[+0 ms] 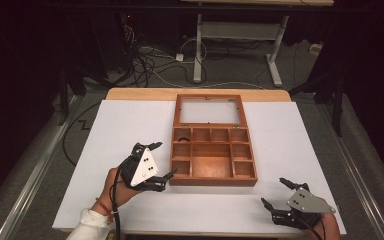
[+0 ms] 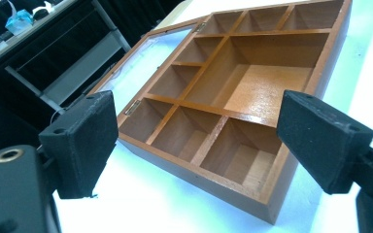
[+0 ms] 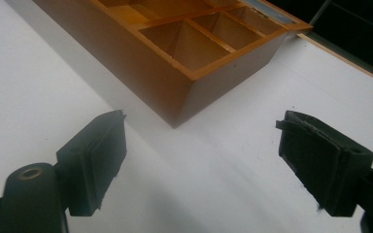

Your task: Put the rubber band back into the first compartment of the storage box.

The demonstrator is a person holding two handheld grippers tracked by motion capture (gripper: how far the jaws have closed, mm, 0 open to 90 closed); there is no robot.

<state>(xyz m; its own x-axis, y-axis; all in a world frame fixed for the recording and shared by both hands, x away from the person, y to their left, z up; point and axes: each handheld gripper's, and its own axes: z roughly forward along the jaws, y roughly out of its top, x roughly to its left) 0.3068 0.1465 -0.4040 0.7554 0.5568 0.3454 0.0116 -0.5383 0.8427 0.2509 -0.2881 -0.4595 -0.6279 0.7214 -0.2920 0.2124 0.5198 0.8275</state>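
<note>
One wooden box (image 1: 213,156) is all I have to work with, lying open at the middle of the bench (image 1: 105,130), its glazed lid (image 1: 209,110) folded flat toward the far edge. My left gripper (image 1: 159,160) is the nearer of the two: it hovers just off the box's left wall with jaws spread wide and empty, and the box lies to its right. The box's long axis, lid included, runs from near edge to far edge. I count nine compartments in the tray: four small ones along the hinge side, two down each flank, one large centre. My right gripper (image 1: 276,191) sits near the bench's near-right corner, well apart from the box, jaws also wide and empty.
</note>
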